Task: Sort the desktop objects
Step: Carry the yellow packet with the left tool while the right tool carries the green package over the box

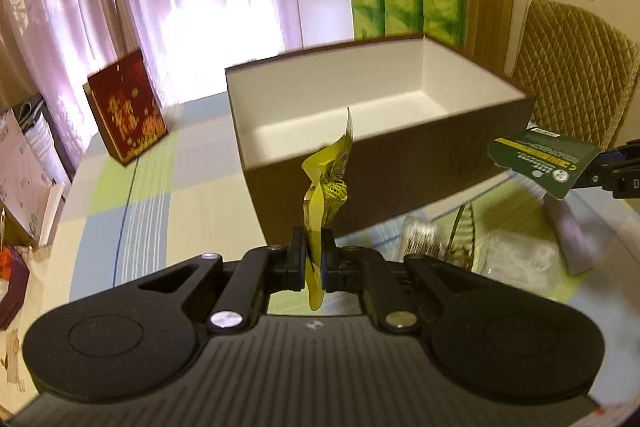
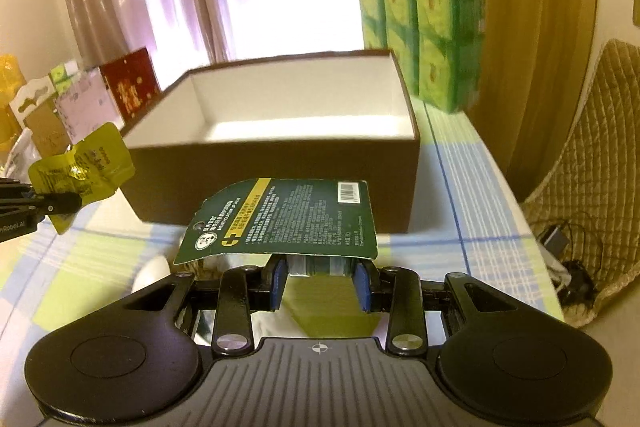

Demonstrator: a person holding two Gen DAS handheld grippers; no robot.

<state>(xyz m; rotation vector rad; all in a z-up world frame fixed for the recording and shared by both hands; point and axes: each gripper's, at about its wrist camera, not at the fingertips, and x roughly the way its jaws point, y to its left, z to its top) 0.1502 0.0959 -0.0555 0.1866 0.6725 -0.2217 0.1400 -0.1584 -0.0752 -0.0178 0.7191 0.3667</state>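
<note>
Yellow foil is what my left gripper (image 1: 315, 259) holds: a crumpled yellow sachet (image 1: 326, 183), pinched between the two black fingers, which are closed tight on its lower part. It stands upright and its top reaches in front of the near wall of the brown box (image 1: 400, 179). From the right wrist camera I see the same sachet (image 2: 86, 163) at the left edge, in the air, beside the left corner of the box (image 2: 280, 183).

My right gripper (image 2: 320, 273) holds a dark green carded pack (image 2: 284, 219). Its fingers with blue pads (image 2: 280, 279) are closed on the small body under the card, and the card lies nearly flat, printed back side up, with a barcode at the far right corner. It is just before the near wall of the box, not over the opening.

Inside, the box is white and I see nothing in it. It sits on a checked tablecloth (image 1: 160, 195). Behind it stand green tissue packs (image 2: 420, 27), and a red box (image 1: 128, 107) leans at the left.
</note>
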